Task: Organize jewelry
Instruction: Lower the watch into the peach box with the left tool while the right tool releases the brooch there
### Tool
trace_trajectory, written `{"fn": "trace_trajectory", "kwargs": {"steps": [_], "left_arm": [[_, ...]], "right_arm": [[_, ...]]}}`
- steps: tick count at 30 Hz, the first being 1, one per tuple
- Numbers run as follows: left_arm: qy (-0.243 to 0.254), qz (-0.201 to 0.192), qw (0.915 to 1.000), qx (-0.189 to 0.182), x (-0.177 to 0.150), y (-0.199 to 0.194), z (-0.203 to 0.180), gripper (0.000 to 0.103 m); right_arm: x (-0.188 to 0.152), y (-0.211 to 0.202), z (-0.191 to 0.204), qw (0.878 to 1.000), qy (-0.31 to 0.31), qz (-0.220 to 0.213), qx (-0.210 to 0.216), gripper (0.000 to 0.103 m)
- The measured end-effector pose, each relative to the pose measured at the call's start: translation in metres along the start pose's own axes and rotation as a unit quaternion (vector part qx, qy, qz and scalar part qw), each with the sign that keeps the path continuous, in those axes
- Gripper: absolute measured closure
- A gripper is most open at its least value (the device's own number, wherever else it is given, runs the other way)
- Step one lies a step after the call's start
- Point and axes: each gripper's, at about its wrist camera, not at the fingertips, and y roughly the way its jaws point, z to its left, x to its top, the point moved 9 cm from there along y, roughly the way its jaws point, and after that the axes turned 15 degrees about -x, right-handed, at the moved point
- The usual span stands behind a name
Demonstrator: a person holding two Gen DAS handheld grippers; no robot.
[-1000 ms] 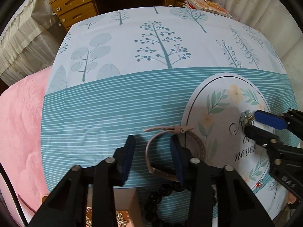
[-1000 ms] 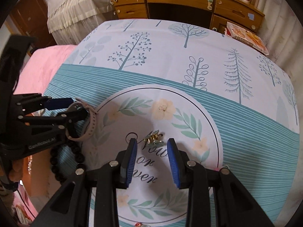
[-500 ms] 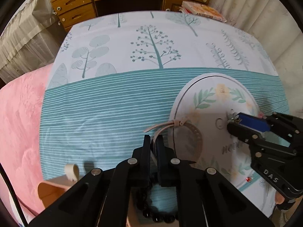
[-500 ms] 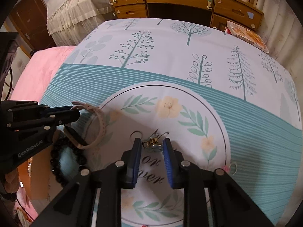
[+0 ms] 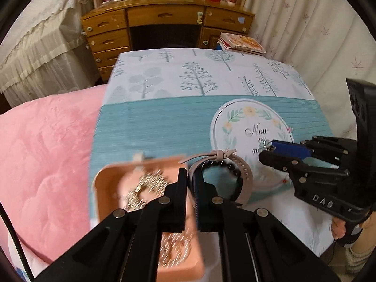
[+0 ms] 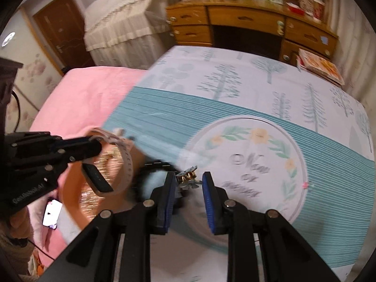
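My left gripper point(image 5: 190, 181) is shut on a pink-strapped watch point(image 5: 244, 171) and holds it in the air beside a peach jewelry tray point(image 5: 105, 188) with gold pieces in it. The watch also shows in the right wrist view point(image 6: 124, 162), hanging from the left gripper point(image 6: 94, 144) over the tray point(image 6: 70, 195). My right gripper point(image 6: 189, 183) holds a small gold and silver hair clip point(image 6: 188, 178) between its blue pads, lifted above the cloth. In the left wrist view the clip point(image 5: 265, 144) sits at the right gripper's tip point(image 5: 270, 150).
A teal and white tree-print cloth point(image 5: 188, 80) covers the table, with a round floral print point(image 6: 258, 155). A black bead bracelet point(image 6: 155, 164) lies by the tray. A tiny pink item point(image 6: 305, 184) lies on the print. Pink bedding point(image 5: 47, 145) is left, a wooden desk point(image 5: 164, 21) behind.
Both grippers have lifted up and back from the cloth. The left one carries the watch toward the tray. The right one has raised the clip off the round print.
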Motion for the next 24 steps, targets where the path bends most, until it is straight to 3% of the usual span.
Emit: {"fn": "trace_trajectory", "kwargs": {"steps": [7,12,24], "left_arm": [[-0.028,-0.018,0.9991,0.028,-0.055,-0.031,0.036,0.099],[-0.06,-0.027,0.9971,0.037,-0.083,-0.032,0.06,0.099],[-0.072,-0.024,0.9955,0.057,-0.111,-0.005,0.077,0.098]], "right_arm": [[-0.007,-0.023,0.064,0.998,-0.028,-0.02,0.053,0.08],[-0.015,-0.025,0.101,0.996,-0.042,-0.026,0.074,0.08],[-0.02,0.01,0.123,0.997,-0.042,0.007,0.064,0.079]]}}
